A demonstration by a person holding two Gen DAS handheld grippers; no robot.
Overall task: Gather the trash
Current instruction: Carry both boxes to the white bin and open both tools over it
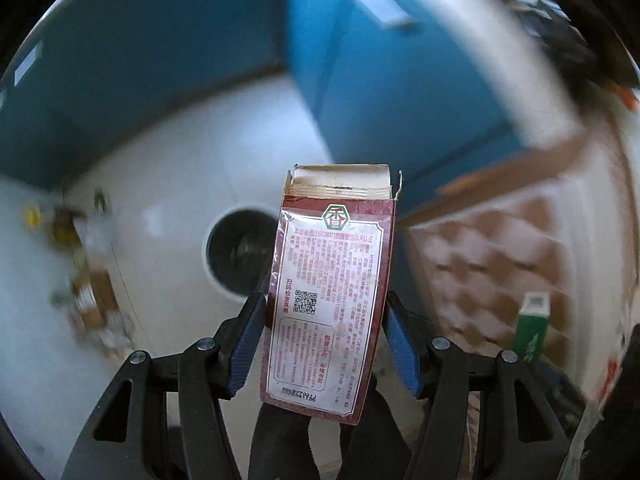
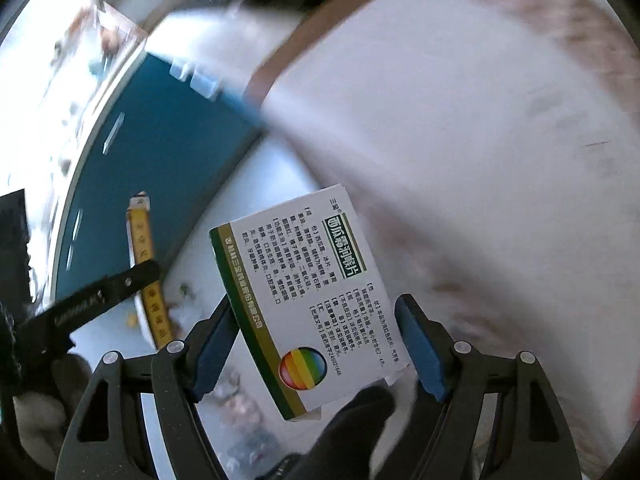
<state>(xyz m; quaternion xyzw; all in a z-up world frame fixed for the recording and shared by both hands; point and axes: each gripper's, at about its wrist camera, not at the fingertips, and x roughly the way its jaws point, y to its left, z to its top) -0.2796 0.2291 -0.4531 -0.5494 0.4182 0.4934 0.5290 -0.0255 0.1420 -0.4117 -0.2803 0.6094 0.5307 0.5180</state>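
Observation:
My left gripper (image 1: pixel 325 340) is shut on a dark red and white carton (image 1: pixel 332 280) with a torn open top, held upright in the air. My right gripper (image 2: pixel 316 344) is shut on a white and green medicine box (image 2: pixel 308 296) with a rainbow ball logo, tilted to the left. The right gripper's green box also shows in the left wrist view (image 1: pixel 532 328) at the lower right. The left gripper with its carton shows in the right wrist view (image 2: pixel 146 276) at the left. Several blurred scraps of trash (image 1: pixel 84 280) lie on the white table at the left.
A round dark hole (image 1: pixel 240 256) is set in the white table (image 1: pixel 168 184) behind the red carton. Blue partition walls (image 1: pixel 160 60) stand behind the table. A large cardboard box (image 1: pixel 500 248) stands to the right, and its pale wall (image 2: pixel 480 140) fills the right wrist view.

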